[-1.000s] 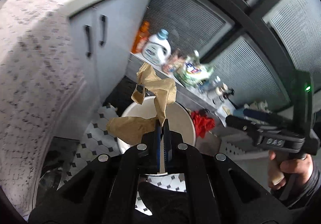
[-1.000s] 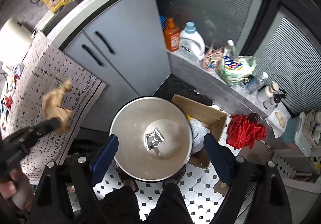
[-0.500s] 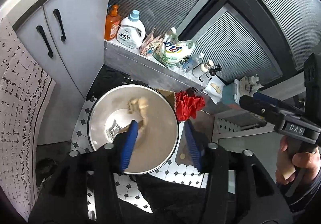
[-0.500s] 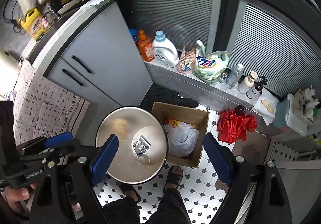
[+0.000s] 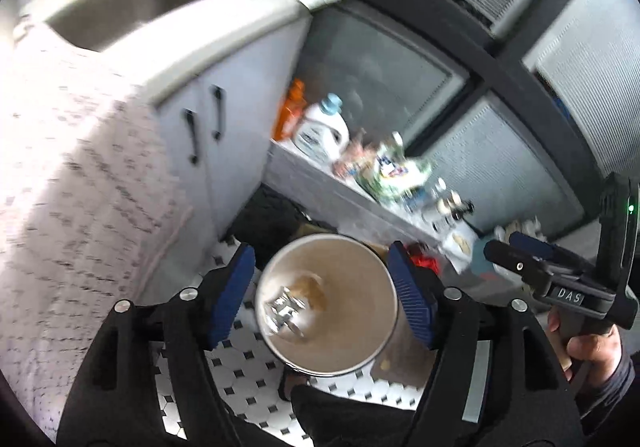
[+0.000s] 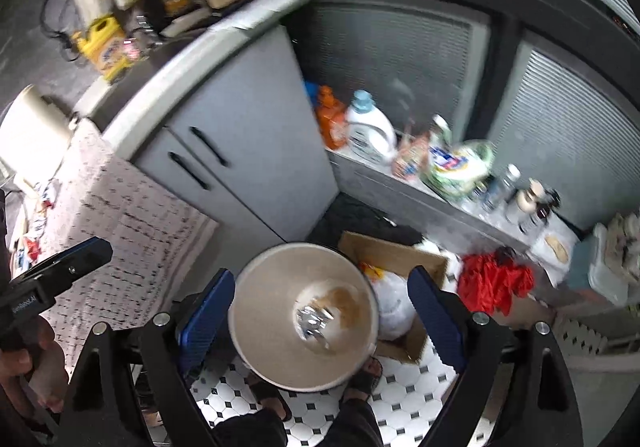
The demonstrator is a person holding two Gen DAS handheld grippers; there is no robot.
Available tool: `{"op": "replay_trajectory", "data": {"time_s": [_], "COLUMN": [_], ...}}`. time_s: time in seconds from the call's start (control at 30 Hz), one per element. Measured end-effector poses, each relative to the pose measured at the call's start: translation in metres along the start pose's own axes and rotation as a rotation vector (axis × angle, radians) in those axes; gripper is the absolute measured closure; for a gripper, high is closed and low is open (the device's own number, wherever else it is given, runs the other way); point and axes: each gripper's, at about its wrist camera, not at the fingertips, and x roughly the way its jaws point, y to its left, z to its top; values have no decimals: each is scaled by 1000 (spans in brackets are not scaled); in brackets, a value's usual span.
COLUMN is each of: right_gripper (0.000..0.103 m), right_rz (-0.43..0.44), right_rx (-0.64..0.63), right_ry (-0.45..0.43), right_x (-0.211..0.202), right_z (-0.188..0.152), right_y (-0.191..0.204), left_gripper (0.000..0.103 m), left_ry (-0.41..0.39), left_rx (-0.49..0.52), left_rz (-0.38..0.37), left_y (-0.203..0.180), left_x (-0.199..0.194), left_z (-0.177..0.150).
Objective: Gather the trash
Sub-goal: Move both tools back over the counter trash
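Observation:
A round steel trash bin (image 5: 360, 327) stands open on the tiled floor below me; it also shows in the right wrist view (image 6: 264, 311). Inside lie a crumpled brown paper (image 5: 310, 287) and a silver foil wrapper (image 5: 286, 309), also seen in the right wrist view as the paper (image 6: 346, 297) and the foil (image 6: 316, 319). My left gripper (image 5: 322, 295) is open and empty above the bin. My right gripper (image 6: 322, 323) is open and empty above the bin too.
A grey cabinet (image 6: 240, 151) with a counter stands at the left, a patterned cloth (image 6: 128, 215) hanging beside it. A ledge holds detergent bottles (image 6: 368, 131). A cardboard box (image 6: 400, 259) with a white bag and a red cloth (image 6: 492, 279) lie right of the bin.
My left gripper opened and let go of the brown paper, which fell into the bin. Both grippers have since tilted upward, showing more of the counter.

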Motion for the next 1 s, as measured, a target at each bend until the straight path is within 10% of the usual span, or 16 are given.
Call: {"op": "replay_trajectory", "data": {"time_s": [0.43, 1.0], "right_gripper": [8, 8], "right_rz": [183, 395], "right_rx": [-255, -515], "right_ry": [-116, -161], "right_x": [-15, -10], "right_z": [25, -7], "right_y": [149, 362], "left_gripper": [7, 6], "left_ry": [-270, -473], "left_rx": [-215, -455], "left_rz": [208, 460], "left_y": [105, 223], "left_x": [-127, -268], "left_z": [-14, -92]}}
